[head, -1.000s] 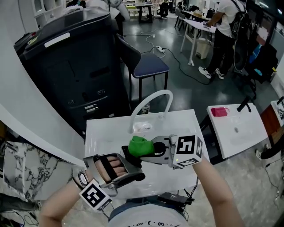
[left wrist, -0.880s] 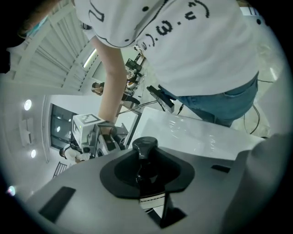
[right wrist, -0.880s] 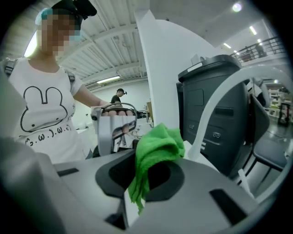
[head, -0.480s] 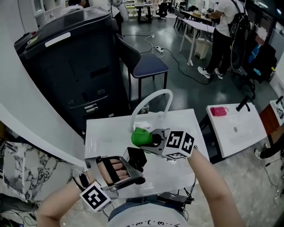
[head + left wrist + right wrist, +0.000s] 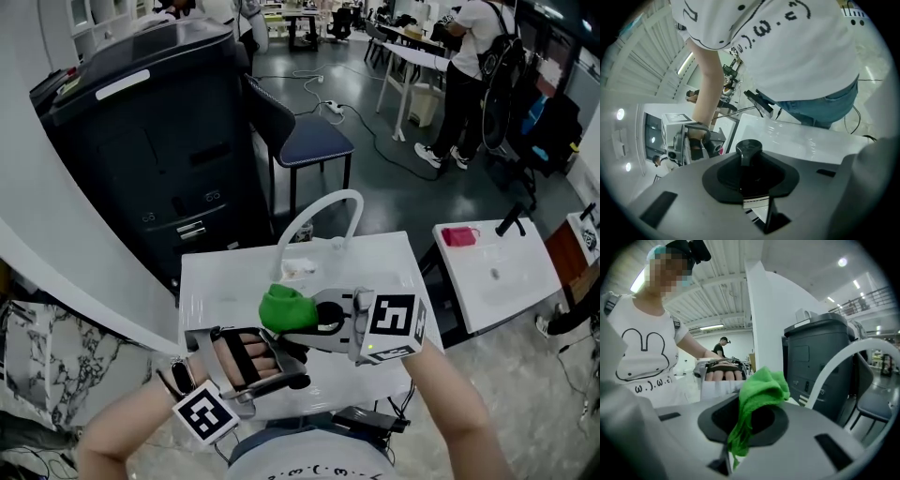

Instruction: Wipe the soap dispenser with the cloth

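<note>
Two tongs (image 5: 751,177) (image 5: 750,422), one cloth (image 5: 285,307), one dispenser (image 5: 749,151)

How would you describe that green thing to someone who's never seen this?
Find the white table with the arched white tube at its far edge. Above it, the right gripper clamps a bunched cloth, beside the black soap dispenser in the left gripper. It alone is bright green and soft among white, grey and black.

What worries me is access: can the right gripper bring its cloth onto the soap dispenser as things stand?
Probably yes: the right gripper, shut on the green cloth, hangs close over the black soap dispenser clamped in the left gripper, with nothing seen between them.
</note>
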`<state>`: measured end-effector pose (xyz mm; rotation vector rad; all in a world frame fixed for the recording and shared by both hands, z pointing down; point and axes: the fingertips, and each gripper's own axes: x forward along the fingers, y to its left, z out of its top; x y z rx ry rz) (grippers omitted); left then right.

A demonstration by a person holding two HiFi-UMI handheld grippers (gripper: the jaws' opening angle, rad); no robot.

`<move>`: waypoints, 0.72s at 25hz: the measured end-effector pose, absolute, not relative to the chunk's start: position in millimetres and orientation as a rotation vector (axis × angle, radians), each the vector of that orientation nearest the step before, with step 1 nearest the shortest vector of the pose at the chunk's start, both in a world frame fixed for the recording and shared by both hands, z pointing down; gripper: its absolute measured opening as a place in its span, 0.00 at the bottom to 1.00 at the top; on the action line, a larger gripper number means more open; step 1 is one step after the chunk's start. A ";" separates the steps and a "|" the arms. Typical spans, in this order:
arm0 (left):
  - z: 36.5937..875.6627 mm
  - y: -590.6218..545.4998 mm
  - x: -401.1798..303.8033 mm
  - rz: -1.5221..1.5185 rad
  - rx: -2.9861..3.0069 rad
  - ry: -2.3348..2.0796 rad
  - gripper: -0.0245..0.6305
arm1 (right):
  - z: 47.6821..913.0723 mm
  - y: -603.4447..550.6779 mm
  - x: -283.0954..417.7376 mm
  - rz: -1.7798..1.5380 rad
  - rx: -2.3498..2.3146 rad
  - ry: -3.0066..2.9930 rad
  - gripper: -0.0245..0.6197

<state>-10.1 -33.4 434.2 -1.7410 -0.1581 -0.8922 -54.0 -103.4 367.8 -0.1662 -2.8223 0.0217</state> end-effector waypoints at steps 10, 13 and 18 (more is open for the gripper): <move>434.4 -20.4 -9.5 -0.901 -1.761 -0.174 0.19 | 418.5 -137.4 -63.4 0.164 -0.045 -2.728 0.11; 424.9 -15.9 -10.0 -0.869 -1.909 -0.122 0.19 | 437.4 -154.9 -61.1 0.211 0.042 -2.691 0.11; 384.7 -26.0 -18.2 -0.712 -2.304 0.099 0.19 | 460.4 -168.3 -42.9 0.314 0.190 -2.680 0.11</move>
